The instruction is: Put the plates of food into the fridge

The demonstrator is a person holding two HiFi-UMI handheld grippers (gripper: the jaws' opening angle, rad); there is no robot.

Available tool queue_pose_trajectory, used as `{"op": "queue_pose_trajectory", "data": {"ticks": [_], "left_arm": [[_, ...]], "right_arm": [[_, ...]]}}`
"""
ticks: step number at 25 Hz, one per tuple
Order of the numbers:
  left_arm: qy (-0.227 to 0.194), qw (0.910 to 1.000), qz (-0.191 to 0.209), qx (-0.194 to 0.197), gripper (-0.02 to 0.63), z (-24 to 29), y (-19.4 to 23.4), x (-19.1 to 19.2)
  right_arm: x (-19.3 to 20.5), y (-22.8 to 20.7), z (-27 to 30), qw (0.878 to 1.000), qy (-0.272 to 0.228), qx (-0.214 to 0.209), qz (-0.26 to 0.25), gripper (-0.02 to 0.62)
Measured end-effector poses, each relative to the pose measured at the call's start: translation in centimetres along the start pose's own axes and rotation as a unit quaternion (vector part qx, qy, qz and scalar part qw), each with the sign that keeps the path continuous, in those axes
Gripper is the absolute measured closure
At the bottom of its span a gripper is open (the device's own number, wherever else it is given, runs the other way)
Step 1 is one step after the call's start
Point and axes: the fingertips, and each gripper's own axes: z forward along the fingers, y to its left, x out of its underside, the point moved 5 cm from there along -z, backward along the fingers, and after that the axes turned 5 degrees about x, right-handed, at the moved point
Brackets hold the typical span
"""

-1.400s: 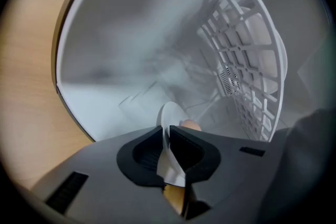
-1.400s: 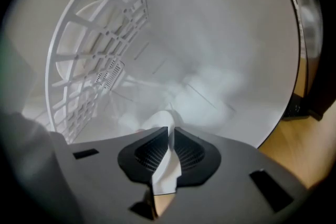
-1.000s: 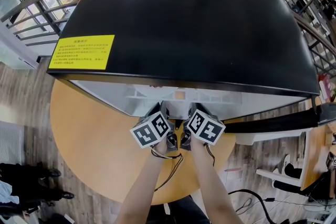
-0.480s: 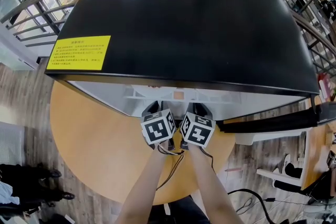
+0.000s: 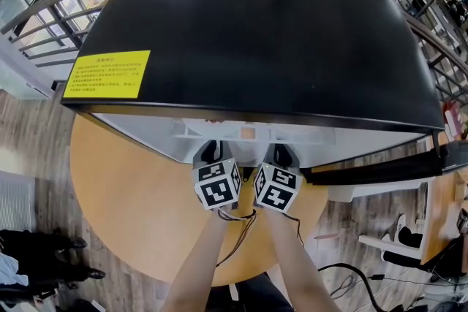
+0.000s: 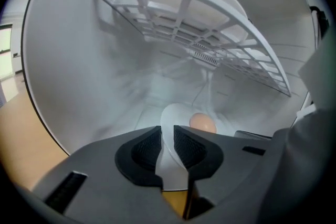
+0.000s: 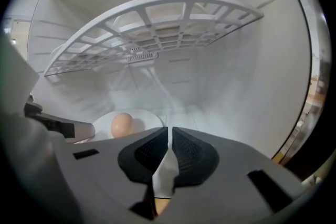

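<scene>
A white plate [image 6: 178,114] carrying one brown egg [image 6: 201,123] sits low inside the open fridge [image 5: 270,33], under its white wire shelf [image 6: 210,23]. My left gripper [image 6: 167,132] is shut on the plate's near rim. My right gripper [image 7: 169,135] is shut on the same plate [image 7: 147,117], with the egg [image 7: 122,125] to its left. In the head view, both grippers, left [image 5: 210,156] and right [image 5: 281,156], reach side by side into the fridge mouth; their fingertips are hidden there.
The black-topped fridge with a yellow label [image 5: 107,74] stands on a round wooden table [image 5: 131,186]. Its door [image 5: 380,170] hangs open to the right. White walls close in on both sides, with the wire shelf [image 7: 157,23] overhead.
Both grippers have drawn closer together and pushed a little deeper into the fridge, with the plate still held.
</scene>
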Motion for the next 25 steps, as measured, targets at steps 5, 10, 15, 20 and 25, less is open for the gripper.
{"op": "queue_pose_trajectory", "data": {"ticks": [5,10,15,20,25], "left_arm": [[0.045,0.9977,0.040,-0.030,0.532,0.4,0.3,0.5],[0.063,0.9852,0.138,-0.081,0.534,0.6,-0.2,0.0],[0.017,0.9857,0.152,-0.069,0.579,-0.1,-0.2,-0.5],[-0.011,0.9888,0.144,-0.040,0.598,-1.7,-0.5,-0.6],[-0.041,0.9921,0.118,0.000,0.598,-5.0,-1.8,-1.1]], "right_arm": [[-0.2,1.0,-0.3,0.999,-0.010,-0.035,-0.017,0.565],[-0.1,1.3,-0.2,0.999,-0.006,-0.039,-0.019,0.565],[-0.1,1.3,-0.3,0.999,-0.012,-0.040,-0.019,0.565],[-0.5,1.0,-1.5,0.999,-0.027,-0.042,-0.007,0.565],[-2.3,0.9,-5.1,0.996,-0.067,-0.052,0.004,0.569]]}}
